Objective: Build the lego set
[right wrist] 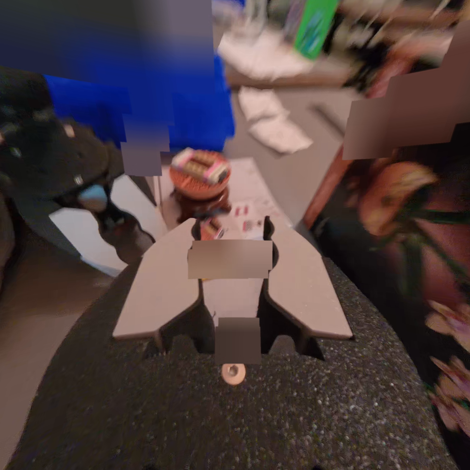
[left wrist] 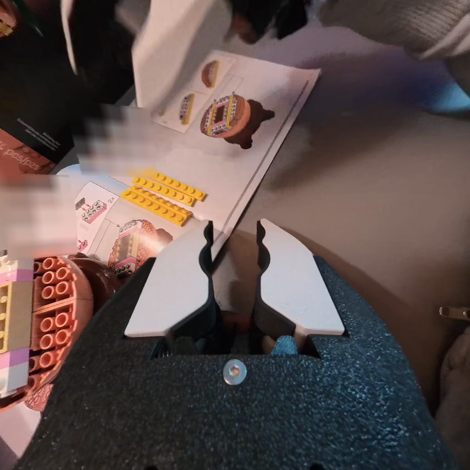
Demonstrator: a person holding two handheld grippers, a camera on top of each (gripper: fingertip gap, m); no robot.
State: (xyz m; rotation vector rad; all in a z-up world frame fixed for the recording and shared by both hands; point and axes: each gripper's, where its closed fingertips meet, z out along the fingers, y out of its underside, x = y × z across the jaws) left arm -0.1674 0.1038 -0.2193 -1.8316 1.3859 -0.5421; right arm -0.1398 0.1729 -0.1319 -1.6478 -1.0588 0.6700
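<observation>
In the left wrist view, several long yellow plates lie side by side on the open instruction booklet. My left gripper is open and empty, just right of and below the plates, over the booklet's edge. The round brown and salmon model, with pink, white and tan bricks on top, sits close at the lower left. In the blurred right wrist view, the same model stands on its dark brown base beyond my right gripper, which is open and empty. The left gripper shows at the left there.
The black set box stands at the upper left in the left wrist view, and again at the right in the right wrist view. A grey sleeve is at the top right. A blue bin and white cloth lie behind.
</observation>
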